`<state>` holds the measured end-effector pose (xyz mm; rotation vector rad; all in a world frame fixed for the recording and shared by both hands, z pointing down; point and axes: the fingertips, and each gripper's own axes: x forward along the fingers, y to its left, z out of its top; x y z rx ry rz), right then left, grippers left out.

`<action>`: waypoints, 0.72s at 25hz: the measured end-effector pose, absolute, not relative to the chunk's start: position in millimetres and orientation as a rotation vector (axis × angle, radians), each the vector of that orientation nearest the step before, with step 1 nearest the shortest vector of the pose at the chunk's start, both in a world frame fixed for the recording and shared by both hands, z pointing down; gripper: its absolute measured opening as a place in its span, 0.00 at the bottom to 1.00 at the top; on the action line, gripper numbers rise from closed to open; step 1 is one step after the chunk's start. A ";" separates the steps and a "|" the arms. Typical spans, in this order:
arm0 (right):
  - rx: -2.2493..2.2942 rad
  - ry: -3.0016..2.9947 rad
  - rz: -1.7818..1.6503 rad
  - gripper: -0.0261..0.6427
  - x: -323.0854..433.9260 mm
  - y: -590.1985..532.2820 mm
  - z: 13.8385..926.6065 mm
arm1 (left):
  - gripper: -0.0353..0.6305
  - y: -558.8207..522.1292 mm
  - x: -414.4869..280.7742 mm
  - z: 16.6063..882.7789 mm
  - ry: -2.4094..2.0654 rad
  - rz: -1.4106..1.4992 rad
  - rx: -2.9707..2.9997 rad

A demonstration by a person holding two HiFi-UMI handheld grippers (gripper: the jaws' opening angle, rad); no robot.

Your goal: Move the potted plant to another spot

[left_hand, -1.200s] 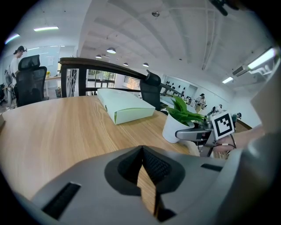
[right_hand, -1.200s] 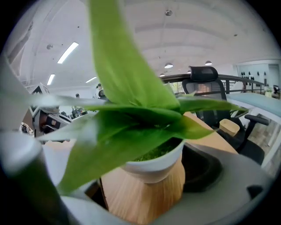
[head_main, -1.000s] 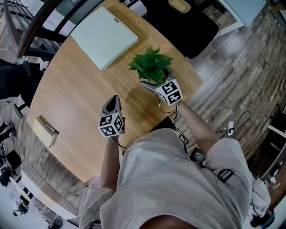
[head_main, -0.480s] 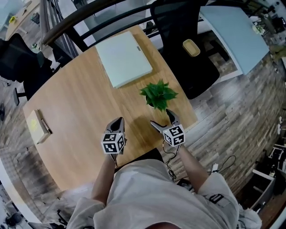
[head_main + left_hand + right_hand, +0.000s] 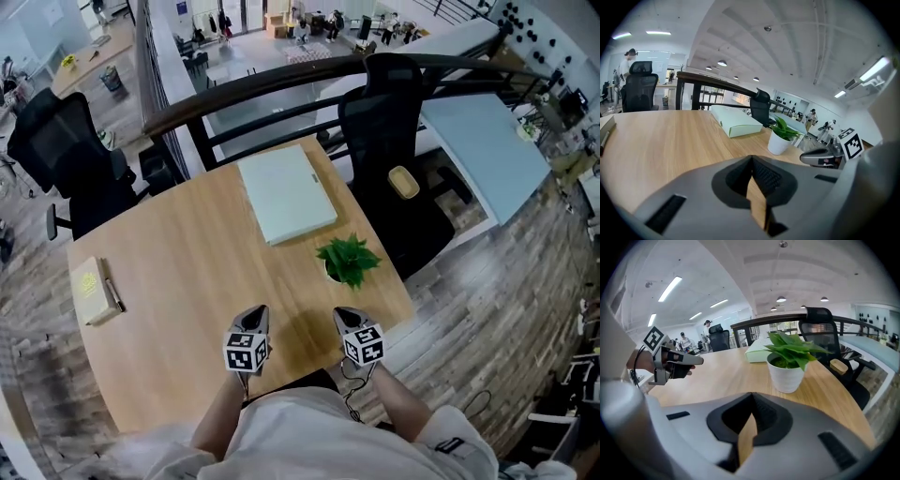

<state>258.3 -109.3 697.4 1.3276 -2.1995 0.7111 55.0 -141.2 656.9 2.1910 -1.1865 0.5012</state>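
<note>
The plant (image 5: 348, 260) stood on the counter (image 5: 187, 262). The right tool (image 5: 341, 314) had just closed on nothing. The left tool (image 5: 258, 311) was closed too.

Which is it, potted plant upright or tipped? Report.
Upright: the potted plant stands with its base flat on the table, leaves pointing up.

potted plant (image 5: 348, 262) beside box (image 5: 287, 192) (on table (image 5: 183, 281))
</note>
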 end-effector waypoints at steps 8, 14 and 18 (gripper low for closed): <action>1.201 -2.314 0.549 0.04 161.8 -137.2 668.8 | 0.07 -136.4 10.0 641.0 -1.230 0.434 2.193; 1.144 -2.375 0.459 0.04 98.5 -148.2 646.3 | 0.07 -134.6 -21.6 627.9 -1.267 0.371 2.192; 1.140 -2.405 0.455 0.04 68.6 -153.9 630.4 | 0.07 -135.0 -42.8 620.4 -1.298 0.330 2.183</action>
